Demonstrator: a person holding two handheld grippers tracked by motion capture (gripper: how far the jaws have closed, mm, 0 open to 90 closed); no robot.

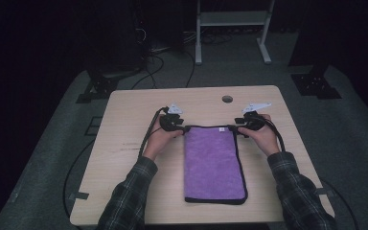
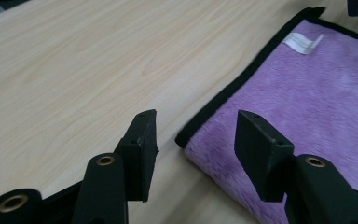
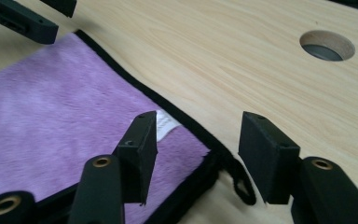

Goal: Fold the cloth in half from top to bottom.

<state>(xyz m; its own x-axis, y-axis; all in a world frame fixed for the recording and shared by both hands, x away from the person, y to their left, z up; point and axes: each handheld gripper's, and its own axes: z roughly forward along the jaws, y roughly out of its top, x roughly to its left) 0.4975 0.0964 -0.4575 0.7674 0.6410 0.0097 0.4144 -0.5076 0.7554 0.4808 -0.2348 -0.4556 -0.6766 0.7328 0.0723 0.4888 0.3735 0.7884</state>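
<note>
As the cloth (image 1: 214, 164) lies now, it is a long narrow purple rectangle with black edging, flat on the table (image 1: 124, 124), running from the far middle toward the near edge. I judge it is already folded at least once lengthwise, since the left gripper view shows a rounded doubled edge at its near corner. I judge a further fold, far end brought to near end, is what remains; no such fold has begun.

1. Left gripper (image 1: 184, 128): I hold it at the far left corner of the cloth. In its own view the 2 jaws stand partly apart, one over bare wood, the other over the purple pile, with the black-edged corner (image 2: 182, 140) lying between them. The pads do not press on it. Nothing is held.

2. Right gripper (image 1: 235, 129): I hold it at the far right corner. Its jaws also stand partly apart, astride the corner (image 3: 214, 154) with the small black hanging loop (image 3: 242, 184); the white label (image 3: 165, 125) sits just beside the inner jaw. No grip is made.

3. Pose: both forearms come in from the near edge, hands level and low over the table, each gripper pointing inward toward the cloth's far edge, roughly mirrored. A round hole (image 1: 227, 99) in the table lies beyond the cloth, apart from both grippers.

4. Remaining, in my judgement: close on both corners, lift, carry toward the near edge.
</note>
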